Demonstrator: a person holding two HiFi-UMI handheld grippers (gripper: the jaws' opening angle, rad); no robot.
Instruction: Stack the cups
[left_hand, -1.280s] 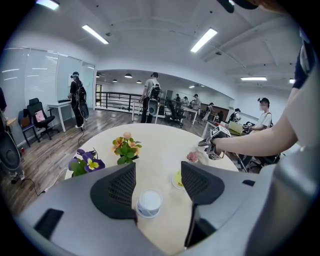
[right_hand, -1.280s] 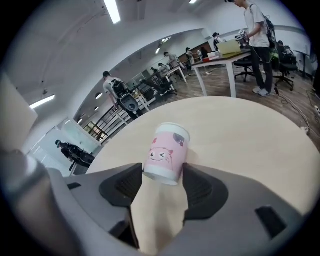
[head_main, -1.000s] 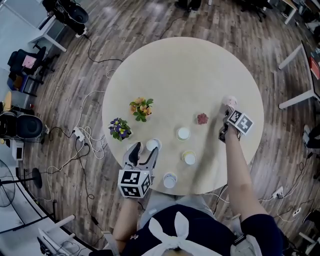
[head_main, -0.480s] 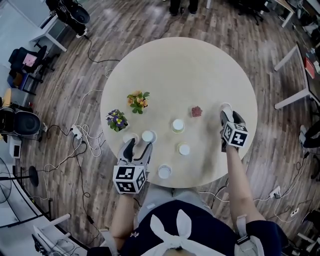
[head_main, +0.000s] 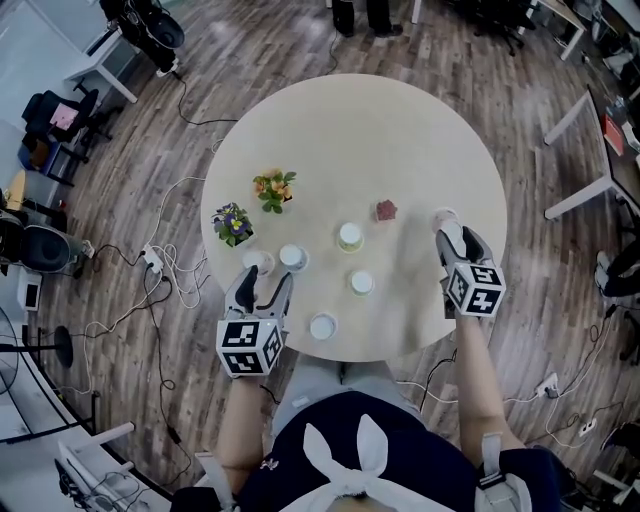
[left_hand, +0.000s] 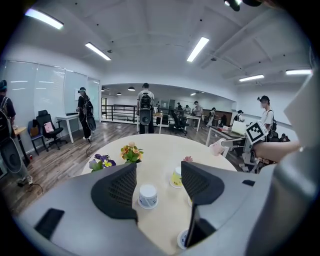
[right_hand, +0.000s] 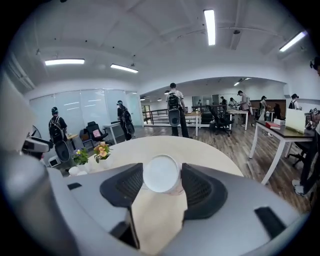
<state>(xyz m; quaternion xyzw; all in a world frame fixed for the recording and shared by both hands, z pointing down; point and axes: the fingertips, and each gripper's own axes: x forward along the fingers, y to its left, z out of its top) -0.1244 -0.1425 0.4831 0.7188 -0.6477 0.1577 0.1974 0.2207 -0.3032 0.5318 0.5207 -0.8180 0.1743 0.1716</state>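
Several paper cups stand upside down on the round table (head_main: 400, 130): one white (head_main: 291, 257), one yellowish (head_main: 349, 236), one (head_main: 361, 283) nearer me, one (head_main: 323, 326) by the near edge. A further pale cup (head_main: 258, 262) seems to sit by my left jaw. My right gripper (head_main: 455, 237) is shut on a pink cup (head_main: 443, 217), held off the table on its side. In the right gripper view the pink cup's white base (right_hand: 161, 173) faces forward between the right gripper's (right_hand: 161, 176) pads. My left gripper (head_main: 262, 288) is open and empty, just short of the white cup (left_hand: 148, 196); in its own view the left gripper (left_hand: 157, 170) frames that cup.
Two small flower pots, orange (head_main: 273, 188) and purple (head_main: 231, 222), stand at the table's left. A small pink flower (head_main: 385, 210) lies near the middle. Cables (head_main: 170, 270) run over the wooden floor at left. People stand behind the table (left_hand: 145, 107).
My right gripper has risen with the pink cup and rolled, so its marker cube now faces up. The left gripper has drawn back slightly from the white cup.
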